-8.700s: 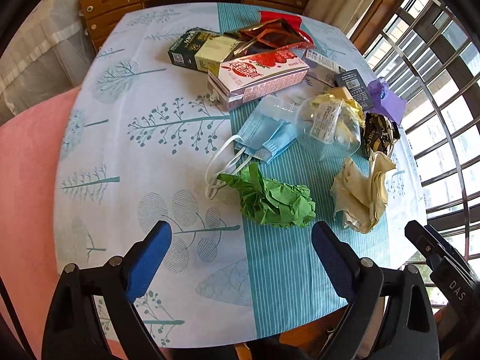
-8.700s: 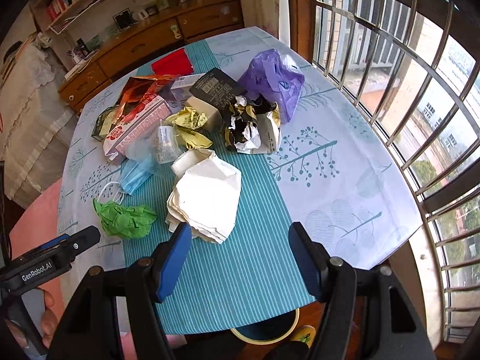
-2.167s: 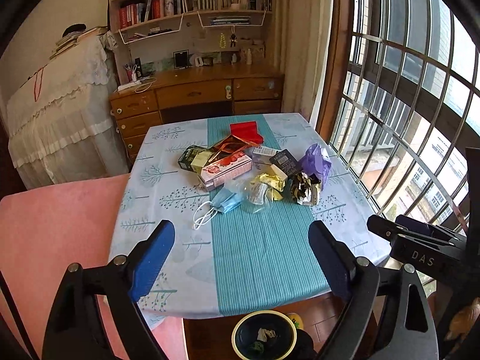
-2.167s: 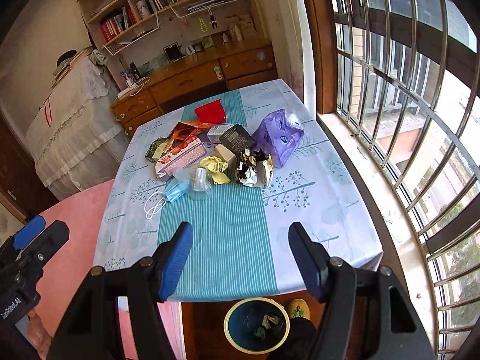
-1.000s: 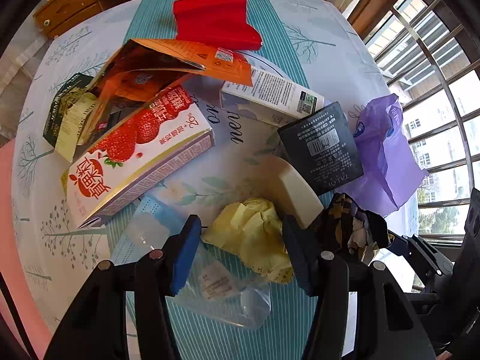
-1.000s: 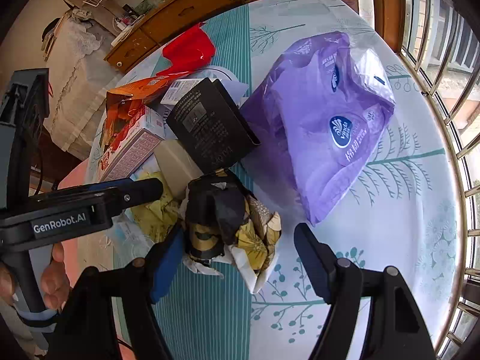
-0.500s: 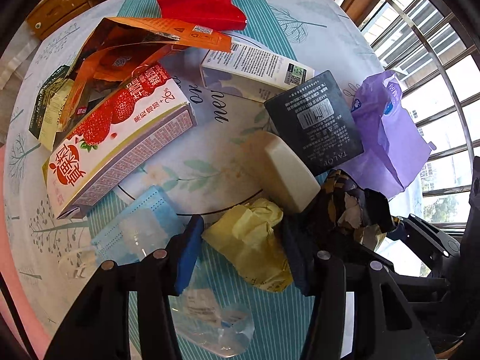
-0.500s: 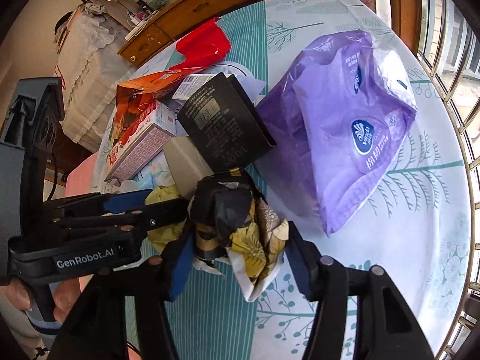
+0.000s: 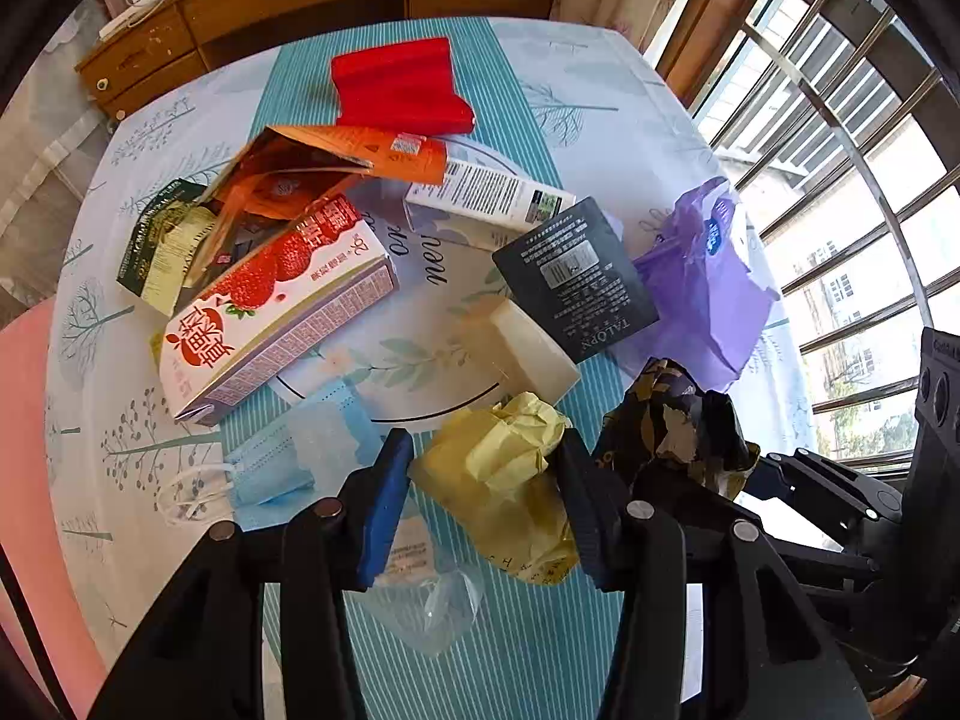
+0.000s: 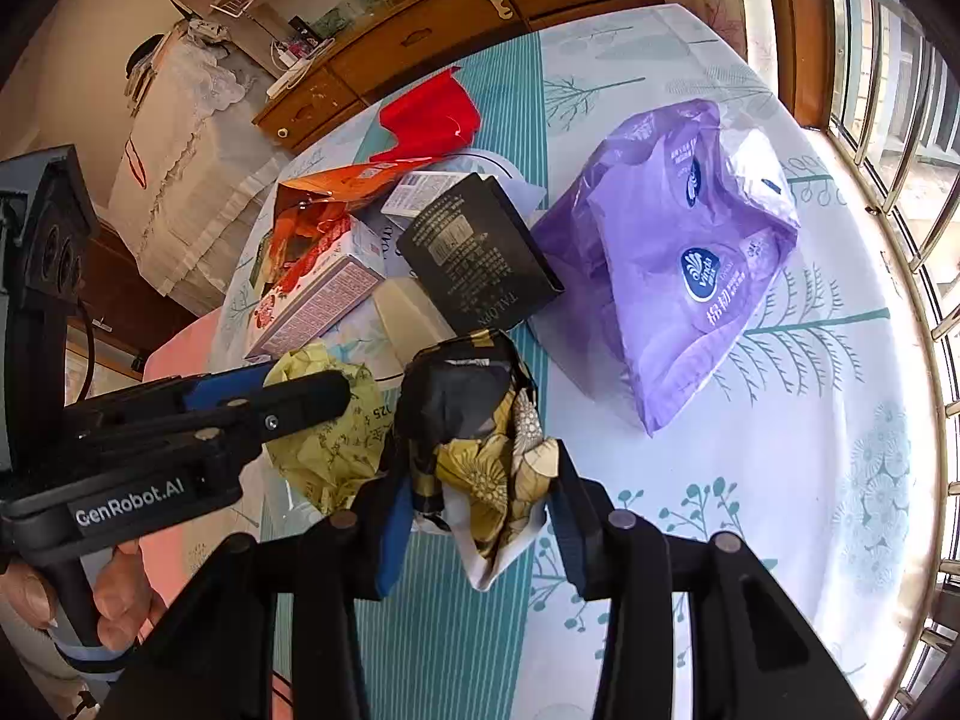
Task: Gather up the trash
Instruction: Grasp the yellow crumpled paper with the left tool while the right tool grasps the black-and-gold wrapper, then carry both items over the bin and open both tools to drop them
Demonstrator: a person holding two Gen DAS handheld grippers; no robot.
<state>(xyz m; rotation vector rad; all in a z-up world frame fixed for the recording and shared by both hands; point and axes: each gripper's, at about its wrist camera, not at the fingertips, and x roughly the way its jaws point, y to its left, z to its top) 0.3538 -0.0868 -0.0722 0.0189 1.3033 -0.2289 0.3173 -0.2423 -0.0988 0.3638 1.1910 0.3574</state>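
Trash lies piled on the table. My left gripper [image 9: 483, 483] is shut on a crumpled yellow wrapper [image 9: 498, 468], which also shows in the right wrist view [image 10: 336, 438]. My right gripper [image 10: 477, 498] is shut on a crumpled black and gold floral wrapper [image 10: 474, 420], seen just right of the yellow one in the left wrist view [image 9: 672, 426]. The two grippers are side by side, left one [image 10: 300, 396] close to the right one.
Around them lie a strawberry milk carton [image 9: 270, 312], black box [image 9: 576, 276], purple plastic bag [image 10: 678, 252], cream block [image 9: 528, 348], blue face mask [image 9: 282, 462], clear plastic bag [image 9: 432, 594], orange pouch [image 9: 324, 168], red packet [image 9: 396, 87], white box [image 9: 486, 198]. Window bars stand on the right.
Both grippers have closed further onto their wrappers since half a second ago. The view has pulled back a little from the pile.
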